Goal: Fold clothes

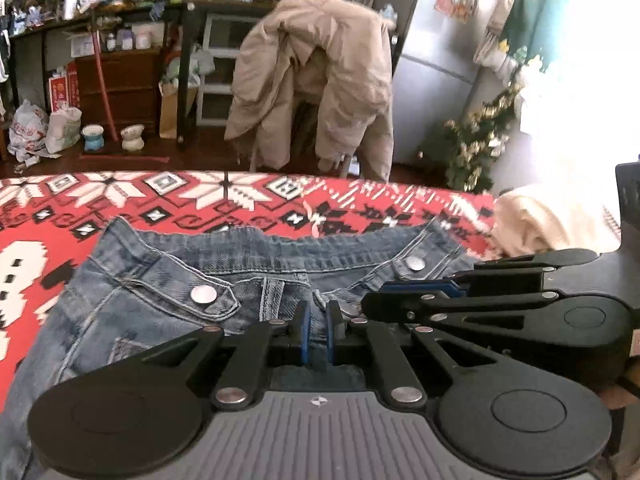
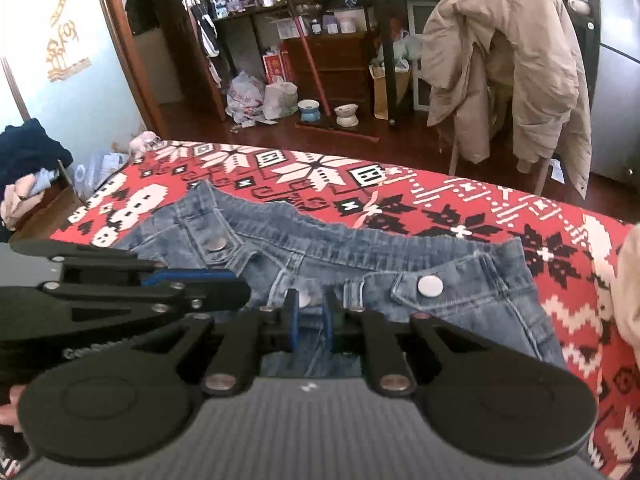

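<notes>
Blue jeans point(image 1: 160, 288) lie waistband-away on a red patterned blanket point(image 1: 60, 208), two metal pocket snaps showing. My left gripper point(image 1: 319, 332) is shut on a fold of denim near the middle of the seat. Close on its right, my right gripper point(image 1: 376, 300) lies on the same cloth. In the right wrist view the jeans point(image 2: 460, 300) spread across the blanket point(image 2: 480, 208). There my right gripper point(image 2: 310, 328) pinches denim between its blue pads, with my left gripper point(image 2: 240, 290) just beside it on the left.
A cream garment point(image 1: 536, 216) sits on the blanket to the right of the jeans. A beige coat point(image 2: 512, 60) hangs over a chair beyond the far edge. A pile of dark clothes point(image 2: 28, 152) is off the left side. Cluttered shelves stand behind.
</notes>
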`<move>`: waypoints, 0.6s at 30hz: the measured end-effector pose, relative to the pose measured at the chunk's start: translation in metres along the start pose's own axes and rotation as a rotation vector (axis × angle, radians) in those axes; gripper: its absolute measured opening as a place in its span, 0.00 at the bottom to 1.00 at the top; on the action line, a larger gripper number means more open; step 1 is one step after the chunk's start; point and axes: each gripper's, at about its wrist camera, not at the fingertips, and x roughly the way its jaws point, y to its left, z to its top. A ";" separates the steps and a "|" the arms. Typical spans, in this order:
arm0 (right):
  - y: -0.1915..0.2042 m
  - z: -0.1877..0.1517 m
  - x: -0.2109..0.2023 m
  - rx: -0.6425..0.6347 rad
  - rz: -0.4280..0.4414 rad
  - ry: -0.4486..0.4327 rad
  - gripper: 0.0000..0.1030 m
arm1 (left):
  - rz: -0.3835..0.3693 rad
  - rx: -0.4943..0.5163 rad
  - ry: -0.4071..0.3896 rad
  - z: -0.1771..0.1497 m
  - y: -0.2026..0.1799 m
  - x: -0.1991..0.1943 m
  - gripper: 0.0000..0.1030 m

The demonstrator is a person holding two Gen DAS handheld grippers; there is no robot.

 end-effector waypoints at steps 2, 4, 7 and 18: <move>-0.005 0.000 0.011 0.013 -0.006 0.009 0.14 | -0.001 -0.004 0.008 0.000 0.004 0.008 0.06; -0.012 0.000 0.015 0.050 0.004 0.002 0.14 | -0.010 -0.039 0.014 0.001 0.010 0.013 0.06; -0.019 -0.002 0.016 0.084 0.012 -0.012 0.14 | -0.024 -0.077 0.013 0.005 0.019 0.017 0.05; -0.008 -0.015 -0.033 0.125 0.016 -0.060 0.21 | -0.117 -0.105 -0.032 -0.001 0.013 -0.030 0.07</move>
